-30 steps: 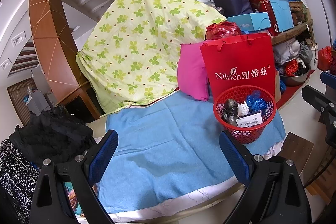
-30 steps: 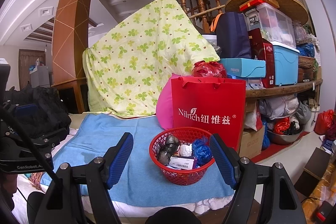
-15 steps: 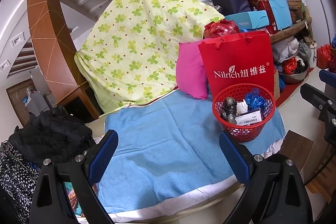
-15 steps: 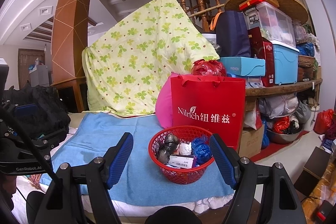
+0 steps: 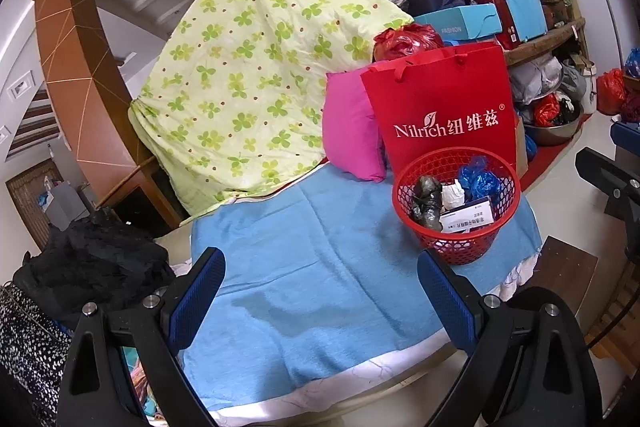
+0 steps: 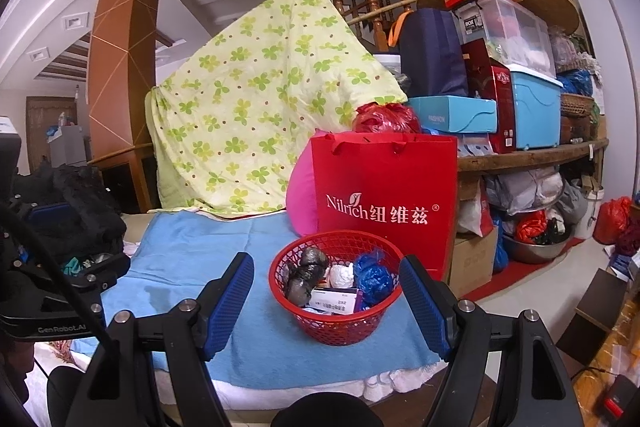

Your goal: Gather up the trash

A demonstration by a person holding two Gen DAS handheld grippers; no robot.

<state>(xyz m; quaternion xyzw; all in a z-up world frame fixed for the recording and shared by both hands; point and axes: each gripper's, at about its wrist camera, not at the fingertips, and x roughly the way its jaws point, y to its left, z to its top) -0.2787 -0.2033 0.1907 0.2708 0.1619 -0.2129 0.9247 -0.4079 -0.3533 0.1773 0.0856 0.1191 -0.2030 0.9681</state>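
Observation:
A red plastic basket point(image 6: 340, 323) stands on the blue towel point(image 6: 224, 251) near its right edge; it also shows in the left wrist view point(image 5: 460, 243). It holds a grey crumpled wad point(image 6: 306, 273), a white wad point(image 6: 341, 275), a blue plastic bag point(image 6: 372, 273) and a small white box point(image 6: 334, 301). My right gripper point(image 6: 327, 303) is open and empty, its jaws either side of the basket, short of it. My left gripper point(image 5: 320, 297) is open and empty over the towel, left of the basket.
A red paper bag point(image 6: 386, 205) and a pink cushion point(image 6: 300, 203) stand behind the basket, a green flowered quilt point(image 6: 256, 107) behind them. Black clothes point(image 5: 88, 267) lie at the left. Stacked boxes point(image 6: 516, 75) fill a shelf at the right.
Both views have shifted only slightly; the basket sits a touch lower and nearer in the right wrist view. Both grippers stay open and empty.

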